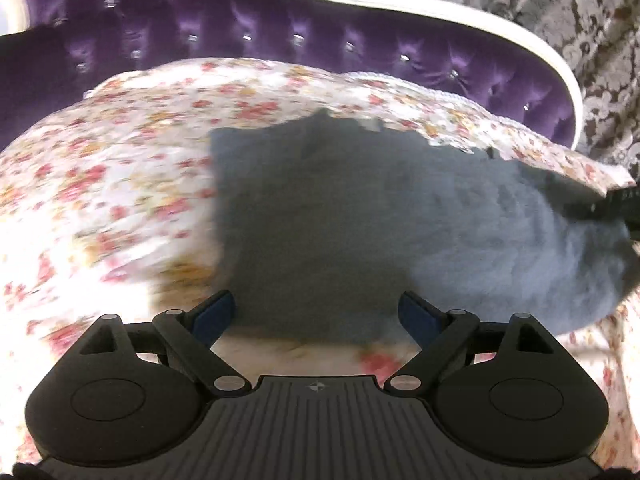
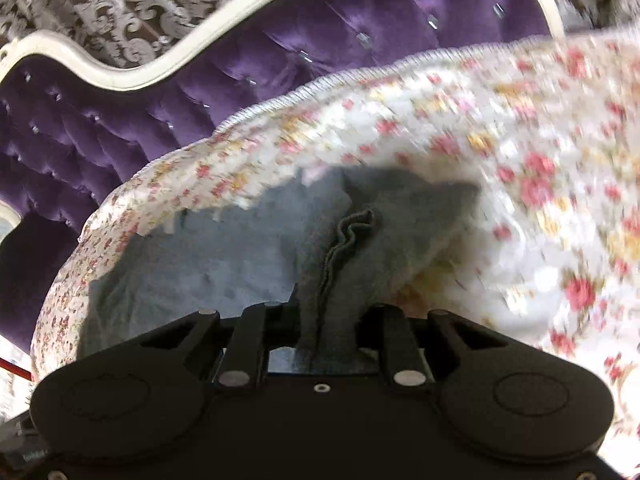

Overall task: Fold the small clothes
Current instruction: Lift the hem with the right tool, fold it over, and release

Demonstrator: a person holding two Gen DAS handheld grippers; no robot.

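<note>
While the right gripper pinches the small grey knit cloth on the flowery bed cover, the left gripper waits with jaws wide open, empty; folding looks barely begun.

We find the garment lying on the bedspread, which covers the bed. In the left wrist view, the left gripper sits at 6 o'clock of the garment, its fingers spread apart over the near hem. The right gripper enters at 3 o'clock. In the right wrist view, a fold of the garment lies pinched between that gripper's fingers. The headboard stands behind, at 12 o'clock, with the wall beyond it.
</note>
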